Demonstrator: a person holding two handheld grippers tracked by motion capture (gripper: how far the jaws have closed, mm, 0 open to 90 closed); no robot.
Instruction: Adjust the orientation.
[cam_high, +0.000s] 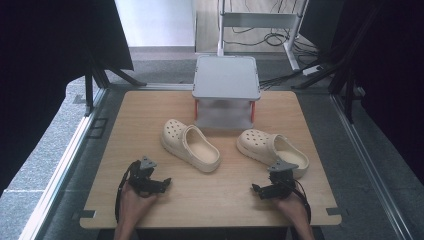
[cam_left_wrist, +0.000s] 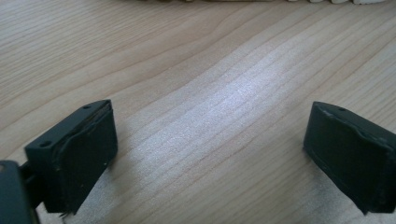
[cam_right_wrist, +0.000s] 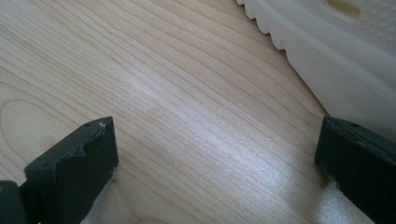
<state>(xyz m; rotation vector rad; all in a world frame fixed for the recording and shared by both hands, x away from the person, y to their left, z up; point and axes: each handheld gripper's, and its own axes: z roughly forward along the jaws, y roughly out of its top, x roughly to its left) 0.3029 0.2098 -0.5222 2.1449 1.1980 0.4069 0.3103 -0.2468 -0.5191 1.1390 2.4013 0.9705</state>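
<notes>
Two cream clogs lie on the wooden table (cam_high: 150, 115). The left clog (cam_high: 190, 145) sits near the middle, the right clog (cam_high: 272, 150) toward the right. My left gripper (cam_high: 162, 183) rests low on the table near the front left, open, with bare wood between its black jaws (cam_left_wrist: 208, 154). My right gripper (cam_high: 257, 189) rests near the front right, just below the right clog's heel, also open. In the right gripper view the clog's ridged sole (cam_right_wrist: 336, 70) lies close past the right jaw, apart from it.
A grey two-tier rack (cam_high: 226, 87) with red posts stands at the table's far edge, behind the clogs. Black curtains hang on both sides. Cables and a metal frame (cam_high: 260, 22) lie on the floor beyond. Bare wood stretches between the two grippers.
</notes>
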